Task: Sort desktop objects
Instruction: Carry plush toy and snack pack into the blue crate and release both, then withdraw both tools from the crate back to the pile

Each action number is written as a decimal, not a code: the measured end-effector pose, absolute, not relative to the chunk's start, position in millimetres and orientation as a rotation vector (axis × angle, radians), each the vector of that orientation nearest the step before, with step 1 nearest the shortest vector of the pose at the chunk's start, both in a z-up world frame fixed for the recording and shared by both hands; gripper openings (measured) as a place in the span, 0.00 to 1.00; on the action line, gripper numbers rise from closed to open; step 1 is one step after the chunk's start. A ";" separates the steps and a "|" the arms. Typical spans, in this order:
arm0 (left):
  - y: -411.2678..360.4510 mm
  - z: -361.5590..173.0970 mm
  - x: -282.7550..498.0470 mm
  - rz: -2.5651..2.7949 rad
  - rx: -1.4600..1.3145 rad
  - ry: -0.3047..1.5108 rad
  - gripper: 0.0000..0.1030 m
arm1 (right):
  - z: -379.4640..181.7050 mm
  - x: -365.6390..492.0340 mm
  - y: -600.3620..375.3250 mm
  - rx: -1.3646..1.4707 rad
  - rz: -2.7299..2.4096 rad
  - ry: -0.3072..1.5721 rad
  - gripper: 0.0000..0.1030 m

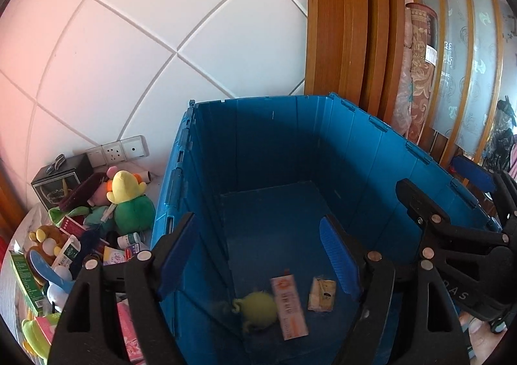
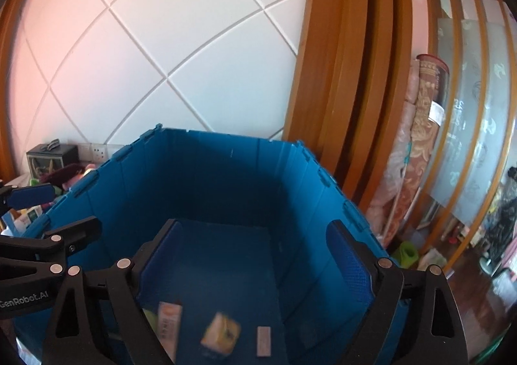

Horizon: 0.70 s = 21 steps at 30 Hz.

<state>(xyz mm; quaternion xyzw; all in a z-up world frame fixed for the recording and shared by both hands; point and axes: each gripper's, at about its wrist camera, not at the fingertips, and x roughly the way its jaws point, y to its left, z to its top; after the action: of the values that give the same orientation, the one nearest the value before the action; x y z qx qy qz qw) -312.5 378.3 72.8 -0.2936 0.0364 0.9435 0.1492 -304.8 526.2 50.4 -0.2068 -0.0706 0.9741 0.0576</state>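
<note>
A deep blue crate (image 1: pixel 381 151) fills both views. On its floor lie a green fuzzy toy (image 1: pixel 258 307), a long orange-and-white box (image 1: pixel 289 305) and a small beige packet (image 1: pixel 321 295). My left gripper (image 1: pixel 258 255) is open and empty over the crate's left wall. My right gripper (image 2: pixel 258 265) is open and empty above the crate (image 2: pixel 226 177). Below it a yellow packet (image 2: pixel 221 334) shows blurred in the crate, beside the orange box (image 2: pixel 168 323) and a small flat box (image 2: pixel 263 340). The right gripper also shows in the left wrist view (image 1: pixel 458 203).
Left of the crate a heap holds a yellow-and-green plush (image 1: pixel 129 200), a brown plush (image 1: pixel 45 242), several small boxes (image 1: pixel 26 281) and a black gift box (image 1: pixel 61 181). A tiled wall with sockets (image 1: pixel 113 151) is behind. A wooden door frame (image 1: pixel 339 26) and rolled rugs (image 1: pixel 416 67) stand right.
</note>
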 end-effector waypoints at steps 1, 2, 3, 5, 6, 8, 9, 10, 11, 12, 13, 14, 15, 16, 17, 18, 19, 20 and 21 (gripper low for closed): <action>377.4 72.9 -313.1 2.711 -0.846 0.097 0.75 | 51.0 -304.9 527.0 -0.625 2.953 -0.205 0.90; 376.0 72.9 -313.3 2.710 -0.847 0.086 0.75 | 51.3 -304.7 527.7 -0.623 2.953 -0.198 0.92; 375.0 72.7 -313.4 2.709 -0.847 0.078 0.75 | 52.2 -304.8 528.0 -0.620 2.955 -0.192 0.93; 373.1 72.6 -313.1 2.707 -0.844 0.065 0.75 | 53.5 -304.6 529.1 -0.610 2.953 -0.181 0.96; 372.3 72.5 -312.9 2.706 -0.842 0.060 0.75 | 54.1 -304.6 529.2 -0.599 2.948 -0.180 1.00; 370.6 72.6 -310.7 2.698 -0.824 0.057 0.75 | 53.8 -304.4 526.5 -0.527 2.900 -0.210 1.00; 368.7 73.1 -308.2 2.703 -0.803 0.052 0.75 | 53.0 -304.5 523.2 -0.494 2.863 -0.239 1.00; 366.2 74.2 -304.7 2.710 -0.775 0.045 0.75 | 52.1 -305.8 518.5 -0.486 2.827 -0.283 1.00; 363.3 75.4 -301.1 2.722 -0.751 0.038 0.75 | 50.7 -306.7 512.9 -0.489 2.812 -0.334 1.00; 360.5 76.6 -296.9 2.736 -0.729 0.044 0.75 | 49.6 -306.6 508.6 -0.485 2.809 -0.374 1.00; 358.6 77.5 -292.3 2.754 -0.712 0.065 0.75 | 48.6 -305.1 504.8 -0.470 2.805 -0.408 1.00; 353.7 78.9 -286.1 2.782 -0.684 0.076 0.75 | 47.5 -301.6 501.7 -0.440 2.802 -0.433 1.00; 348.7 81.2 -280.0 2.800 -0.660 0.072 0.75 | 46.9 -298.4 499.8 -0.416 2.812 -0.449 1.00; 341.2 84.4 -273.9 2.809 -0.636 0.053 0.75 | 46.6 -295.0 498.6 -0.400 2.825 -0.458 1.00; 331.4 88.0 -267.0 2.818 -0.613 0.022 0.75 | 46.6 -293.0 498.2 -0.401 2.836 -0.456 1.00; 321.9 91.2 -261.0 2.829 -0.587 -0.006 0.75 | 47.2 -291.4 498.2 -0.420 2.851 -0.442 1.00; 312.2 95.2 -254.0 2.839 -0.553 -0.032 0.75 | 48.7 -289.3 498.3 -0.452 2.868 -0.412 1.00; 301.3 98.2 -246.1 2.856 -0.518 -0.052 0.75 | 51.5 -285.4 497.7 -0.456 2.889 -0.379 1.00; 291.9 100.1 -240.2 2.874 -0.496 -0.061 0.75 | 55.4 -276.1 494.5 -0.423 2.919 -0.345 1.00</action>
<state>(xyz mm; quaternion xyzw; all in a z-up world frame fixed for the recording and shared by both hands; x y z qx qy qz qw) -240.2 291.9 100.1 -0.1691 -0.0209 0.9790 0.1120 -276.1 494.5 55.4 -0.1421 -0.1158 0.9793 0.0861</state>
